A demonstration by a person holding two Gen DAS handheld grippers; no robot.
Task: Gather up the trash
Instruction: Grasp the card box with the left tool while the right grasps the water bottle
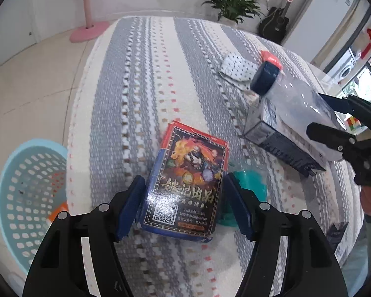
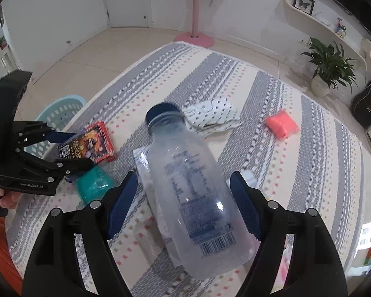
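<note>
The left tongs (image 1: pixel 183 208) point steeply down at a striped cloth (image 1: pixel 141 79), their blue pads (image 1: pixel 131 208) apart on either side of a card box (image 1: pixel 185 185) printed with a fiery figure and a square code; narrow gaps show at both sides, so the pads flank the box without pressing it. The right tongs (image 2: pixel 184 204) likewise stand apart around a clear plastic bottle (image 2: pixel 195 198) with a dark blue cap (image 2: pixel 162 111), which looks blurred and tilted between the pads (image 2: pixel 122 205); from the right wrist view neither pad seems to touch it, and whether the bottle rests on the cloth cannot be told. A teal plastic wrapper (image 2: pixel 94 183) lies just beside the box, between the two tools. Under the bottle sits a crumpled clear bag (image 2: pixel 142 158). Farther out on the cloth lie a dotted white paper wad (image 2: pixel 210 116) and an orange packet (image 2: pixel 282 123), well apart from both tongs. A pale blue perforated basket (image 1: pixel 29 198) stands on the floor beside the cloth's edge, near the left tongs. Beyond are a pink stand (image 2: pixel 195 37), a potted plant (image 2: pixel 331 66) and a black guitar (image 2: pixel 366 104) by the wall.
</note>
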